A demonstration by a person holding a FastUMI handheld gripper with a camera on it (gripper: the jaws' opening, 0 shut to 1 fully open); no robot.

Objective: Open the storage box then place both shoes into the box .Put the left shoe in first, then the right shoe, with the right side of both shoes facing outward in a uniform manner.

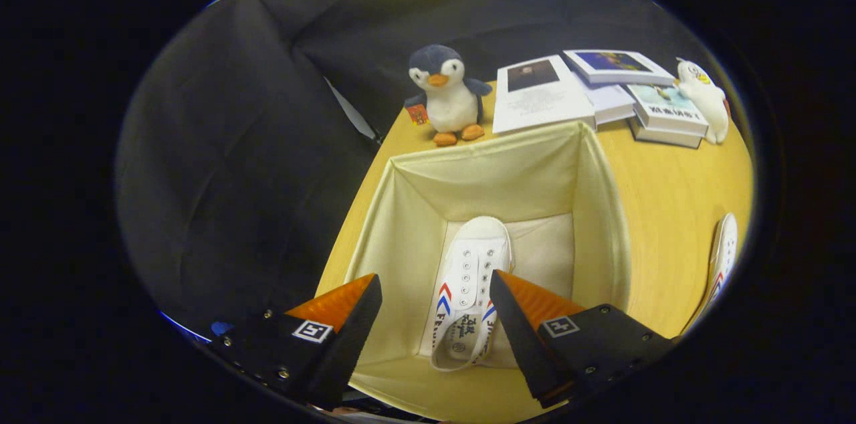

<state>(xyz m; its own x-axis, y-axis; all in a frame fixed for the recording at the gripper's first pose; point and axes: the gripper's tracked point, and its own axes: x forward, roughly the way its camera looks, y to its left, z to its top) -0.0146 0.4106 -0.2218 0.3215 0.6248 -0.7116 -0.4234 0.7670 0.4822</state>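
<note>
The jaws (435,307) stand wide open over the storage box (605,210), holding nothing — one shoe (468,277) lies on its floor. The other shoe (723,253) waits on the tabletop (662,190) beside the box — probably light, soft canvas; pinch its sidewall.

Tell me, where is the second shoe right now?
In the gripper view, the second shoe lies on the wooden table, outside the fabric box on its right, beyond the open hand-held gripper.
</note>
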